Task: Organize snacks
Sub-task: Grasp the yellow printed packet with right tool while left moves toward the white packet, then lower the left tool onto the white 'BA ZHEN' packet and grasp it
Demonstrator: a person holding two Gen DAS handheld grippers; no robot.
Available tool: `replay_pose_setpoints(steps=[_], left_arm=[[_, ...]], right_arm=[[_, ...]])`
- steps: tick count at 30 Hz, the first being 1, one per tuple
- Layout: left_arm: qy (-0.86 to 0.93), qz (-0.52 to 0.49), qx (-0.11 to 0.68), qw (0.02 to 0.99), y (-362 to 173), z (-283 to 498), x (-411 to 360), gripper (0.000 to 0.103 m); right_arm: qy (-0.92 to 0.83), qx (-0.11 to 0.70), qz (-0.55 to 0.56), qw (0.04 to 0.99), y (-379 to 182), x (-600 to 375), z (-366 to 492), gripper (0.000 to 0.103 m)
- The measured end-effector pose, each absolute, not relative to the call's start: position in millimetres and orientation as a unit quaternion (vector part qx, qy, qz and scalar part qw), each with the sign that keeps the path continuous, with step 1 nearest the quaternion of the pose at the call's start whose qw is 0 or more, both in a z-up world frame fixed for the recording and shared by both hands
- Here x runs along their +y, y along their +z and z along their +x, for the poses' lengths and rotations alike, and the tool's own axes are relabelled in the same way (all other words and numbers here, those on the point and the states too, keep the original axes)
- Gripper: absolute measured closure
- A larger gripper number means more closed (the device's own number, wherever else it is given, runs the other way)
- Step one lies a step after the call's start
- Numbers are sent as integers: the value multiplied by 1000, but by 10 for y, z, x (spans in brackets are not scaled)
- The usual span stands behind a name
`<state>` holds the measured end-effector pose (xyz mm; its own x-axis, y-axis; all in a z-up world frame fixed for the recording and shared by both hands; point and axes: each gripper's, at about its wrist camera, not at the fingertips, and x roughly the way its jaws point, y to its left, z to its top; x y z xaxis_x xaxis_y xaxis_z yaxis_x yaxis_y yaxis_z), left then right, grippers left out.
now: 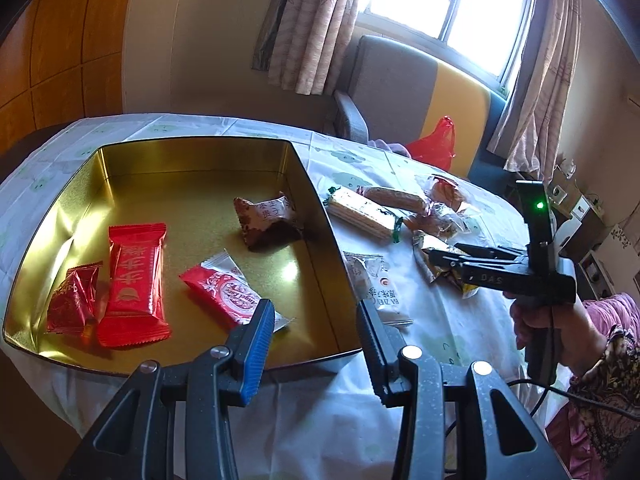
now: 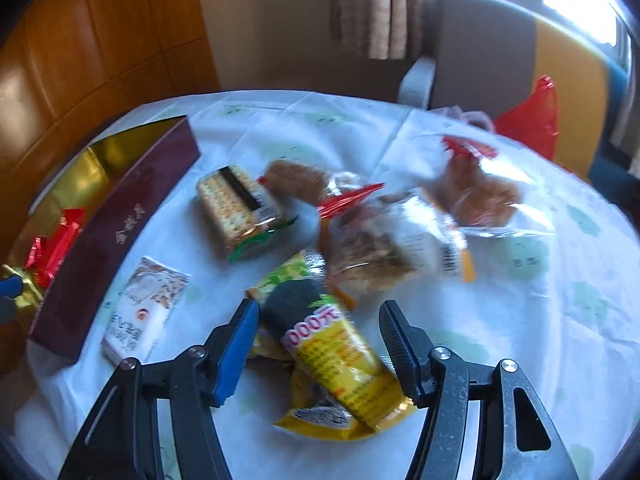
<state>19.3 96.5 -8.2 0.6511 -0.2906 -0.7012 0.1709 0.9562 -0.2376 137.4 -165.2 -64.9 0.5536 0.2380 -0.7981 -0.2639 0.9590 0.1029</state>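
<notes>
Snacks are split between 2 places relative to your tools: 4 wrapped pieces already lie inside the gold tin (image 1: 120,184) just ahead of your left gripper (image 1: 316,320), and a loose pile sits on the white tablecloth (image 2: 520,320) ahead of your right gripper (image 2: 316,328). Starting with the biggest thing, the tin could be shoved or tipped, because your left gripper hangs just above its near wall with the jaws partly open and nothing between them; a careless dip there would knock the rim. Next, the clear bags of pastries (image 2: 476,192) beyond your right gripper overlap each other, so dragging 1 out could pull its neighbours toward the table edge. The cracker pack (image 2: 236,204), ahead and to the left of that gripper, looks brittle, and I judge a hard squeeze would crush it. The yellow packet (image 2: 340,356) lies directly between your right gripper's partly open jaws, not yet pinched, and it rests on a second yellow wrapper (image 2: 320,420) beneath; closing now may catch both, or only a slippery edge that slides free on the lift. The right view is blurred, so I cannot tell exactly how the two overlap. Smallest, the white sachet (image 2: 144,308) lies flat beside the tin's outer wall, left of your right gripper, and could be hard to pick off the cloth.
</notes>
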Motion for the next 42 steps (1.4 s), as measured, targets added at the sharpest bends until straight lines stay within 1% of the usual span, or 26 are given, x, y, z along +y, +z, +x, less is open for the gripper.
replay_pose_setpoints(steps=[2,4,6,12,16,22,25,31,35,37,39,42], left_arm=[[-129,-75,401,904,-82,198,934,60],[-133,-74,403,902,-81,206,885,60],[-140,-68,405,901,-73,219,814,60],[-172,-37,403,898,18,302,461,60],[-189,-4,400,897,30,423,180,60],[-174,64,447,875,-222,731,-233,60],[-141,87,471,866,-399,860,-326,60],[-113,138,466,867,-501,956,-428,59],[-128,169,476,854,-571,987,-594,59],[-121,194,465,855,-592,953,-669,59],[-113,198,457,860,-601,931,-695,59],[-126,163,453,867,-549,901,-672,59]], right_arm=[[141,444,-14,885,-662,-1641,1335,41],[143,438,-17,887,-689,-1612,1262,44],[143,428,-23,892,-685,-1622,1161,53],[131,422,-13,897,-681,-1745,993,67],[101,402,21,910,-709,-1911,867,68],[73,386,77,917,-766,-2127,785,67],[74,386,104,914,-792,-2211,780,65],[77,381,119,914,-819,-2227,786,64],[79,378,126,914,-830,-2250,782,64],[80,377,129,913,-830,-2257,779,64],[80,377,131,913,-828,-2261,780,64],[80,376,132,914,-829,-2267,773,64]])
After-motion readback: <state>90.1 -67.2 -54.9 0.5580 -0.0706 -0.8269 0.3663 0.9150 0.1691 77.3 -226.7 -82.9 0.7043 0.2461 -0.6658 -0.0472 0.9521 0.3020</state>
